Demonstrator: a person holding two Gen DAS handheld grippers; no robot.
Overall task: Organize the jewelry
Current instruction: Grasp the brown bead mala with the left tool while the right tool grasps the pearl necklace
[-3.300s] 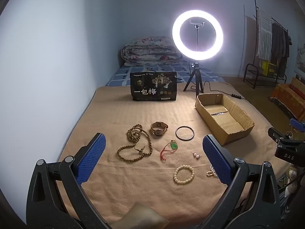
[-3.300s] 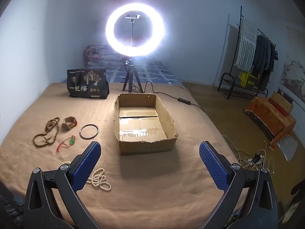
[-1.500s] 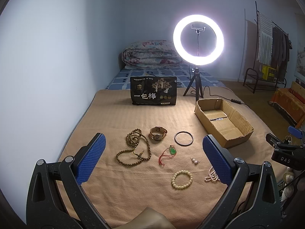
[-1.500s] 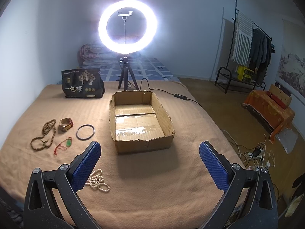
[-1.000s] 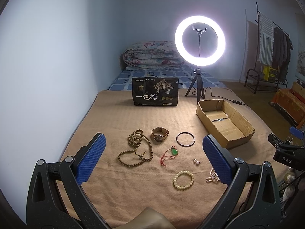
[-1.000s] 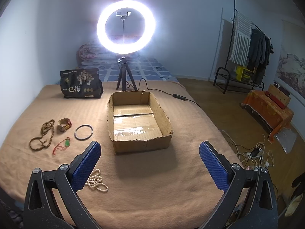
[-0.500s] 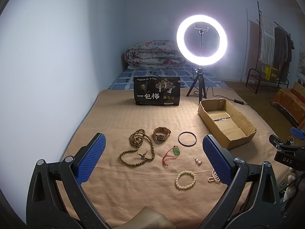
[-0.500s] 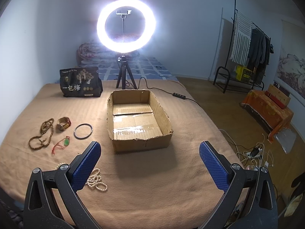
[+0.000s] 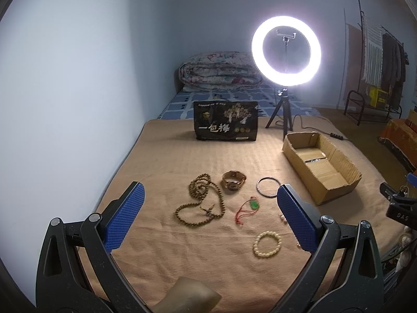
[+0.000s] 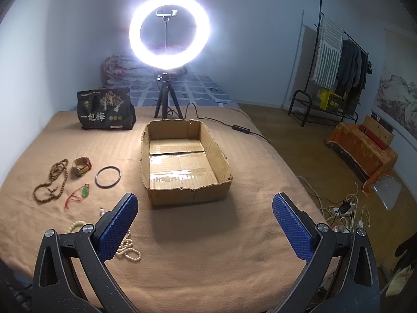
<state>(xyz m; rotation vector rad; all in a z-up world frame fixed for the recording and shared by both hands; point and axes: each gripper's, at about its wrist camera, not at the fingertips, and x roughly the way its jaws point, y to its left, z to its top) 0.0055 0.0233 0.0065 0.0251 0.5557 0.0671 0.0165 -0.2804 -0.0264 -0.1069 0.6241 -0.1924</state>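
Observation:
Jewelry lies on a tan blanket: a brown bead necklace (image 9: 202,203), a wristwatch (image 9: 233,180), a dark bangle (image 9: 267,187), a green pendant on red cord (image 9: 251,206), small pearl earrings (image 9: 282,217) and a cream bead bracelet (image 9: 267,244). A white pearl strand (image 10: 129,247) lies by my right gripper's left finger. An empty cardboard box (image 10: 183,161) stands to the right of the jewelry. My left gripper (image 9: 208,219) is open and empty, held above the jewelry. My right gripper (image 10: 204,225) is open and empty, in front of the box.
A lit ring light on a tripod (image 9: 285,52) and a black printed bag (image 9: 226,124) stand at the back. A folded quilt (image 9: 221,73) lies behind. The bed edge drops to the floor on the right, with cables (image 10: 344,208) and a clothes rack (image 10: 336,60).
Both grippers have drifted slightly; the view has shifted a little left. Nothing was taken hold of and the jewelry has not moved.

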